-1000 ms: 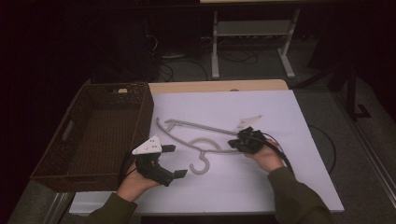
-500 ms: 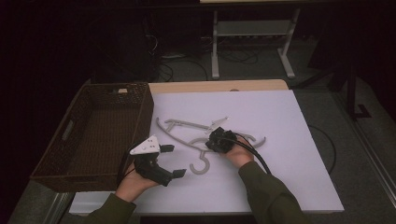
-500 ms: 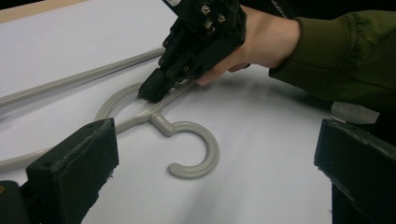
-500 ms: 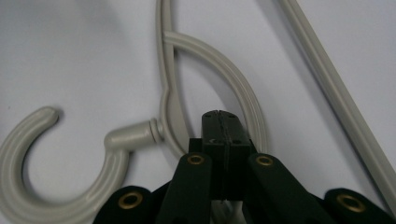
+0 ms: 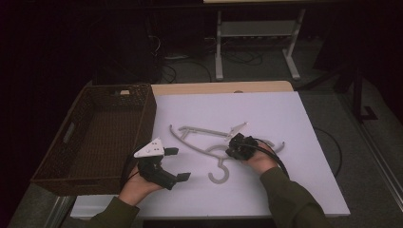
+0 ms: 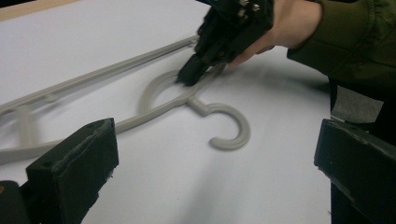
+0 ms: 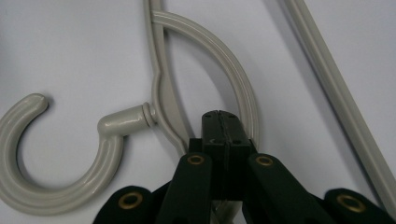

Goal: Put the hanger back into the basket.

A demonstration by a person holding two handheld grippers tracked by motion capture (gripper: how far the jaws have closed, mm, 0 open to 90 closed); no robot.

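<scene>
Two grippers are mine: my right gripper (image 5: 236,146) has its jaws pressed flat together, tips resting inside the loop of the grey hanger (image 5: 215,148) beside its hook, touching its inner edge but clamping nothing. That hanger lies flat mid-table on the white sheet (image 5: 266,114), right of the wicker basket (image 5: 95,128). My left gripper (image 5: 178,164) hovers near-left, jaws spread wide, empty. No writing is legible anywhere.

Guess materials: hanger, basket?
Hanger: likely moulded plastic, grey-beige, smooth satin; ribbed edges and a collar where the hook joins suggest moulding. Basket: dark brown woven weave, wicker or rattan by look; could be synthetic.
</scene>
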